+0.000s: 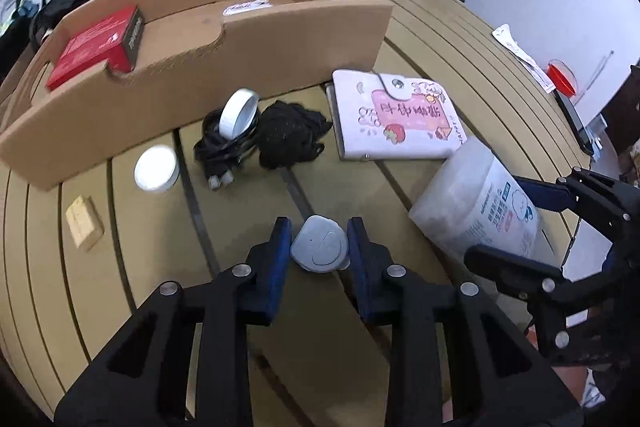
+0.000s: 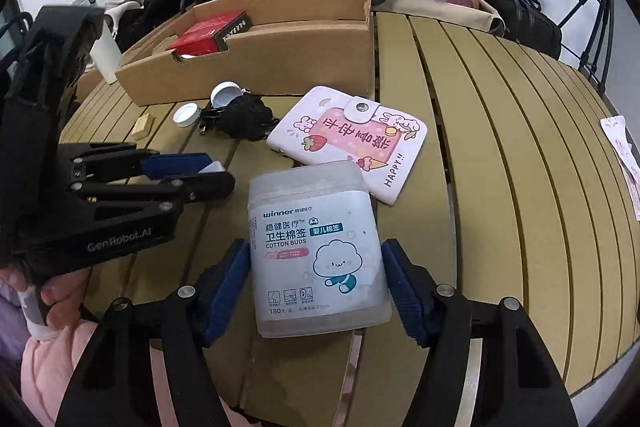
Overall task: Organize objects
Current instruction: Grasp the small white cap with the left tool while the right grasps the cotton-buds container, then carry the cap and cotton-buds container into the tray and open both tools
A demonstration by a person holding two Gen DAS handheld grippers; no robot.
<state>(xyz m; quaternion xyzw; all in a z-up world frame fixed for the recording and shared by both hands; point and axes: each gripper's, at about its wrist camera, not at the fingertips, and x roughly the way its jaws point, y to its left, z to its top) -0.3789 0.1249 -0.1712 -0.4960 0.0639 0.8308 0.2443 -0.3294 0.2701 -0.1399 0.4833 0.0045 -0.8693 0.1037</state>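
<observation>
My left gripper (image 1: pixel 319 245) is shut on a small grey rounded case (image 1: pixel 319 245), held low over the slatted table (image 1: pixel 140 267); it also shows in the right wrist view (image 2: pixel 208 173). My right gripper (image 2: pixel 316 275) is open, its blue pads on both sides of a translucent cotton buds tub (image 2: pixel 316 247) lying on the table; whether the pads touch it is unclear. The tub also shows in the left wrist view (image 1: pixel 476 203). A cardboard tray (image 1: pixel 240 63) at the back holds a red box (image 1: pixel 96 45).
In front of the tray lie a pink-and-white wallet (image 1: pixel 396 115), a black mesh bundle (image 1: pixel 288 135), a black cable (image 1: pixel 220 147) with a white lid (image 1: pixel 239 113) on it, another white lid (image 1: pixel 156 167) and a small wooden block (image 1: pixel 84 223). Bags and boxes crowd the far side.
</observation>
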